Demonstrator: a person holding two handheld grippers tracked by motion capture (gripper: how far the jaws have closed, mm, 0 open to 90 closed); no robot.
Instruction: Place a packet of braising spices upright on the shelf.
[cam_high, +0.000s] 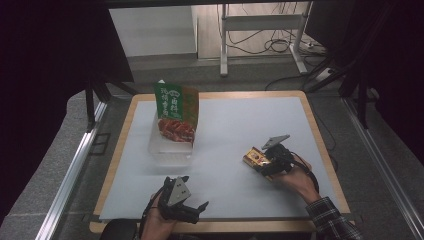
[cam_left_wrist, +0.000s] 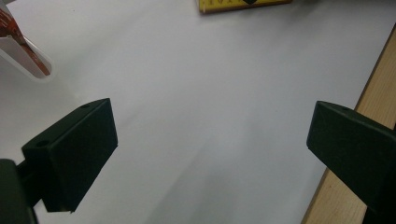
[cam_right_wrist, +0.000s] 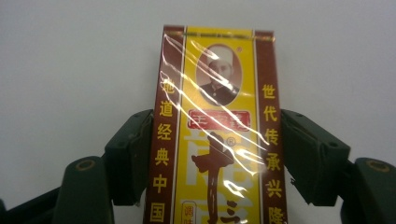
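Straddling a yellow seasoning packet (cam_right_wrist: 217, 135), the right gripper (cam_high: 267, 162) sits at 4 o'clock on the white surface (cam_high: 235, 125); its jaws flank the packet's long edges, apparently touching, suiting a lift. The left gripper (cam_high: 192, 196), at 7 o'clock, stands wide open and empty. The high view adds a green snack bag (cam_high: 176, 112) upright in a clear container (cam_high: 170, 147) at 10 o'clock.

Dim room, grey floor (cam_high: 60, 165), cables (cam_high: 260, 42)
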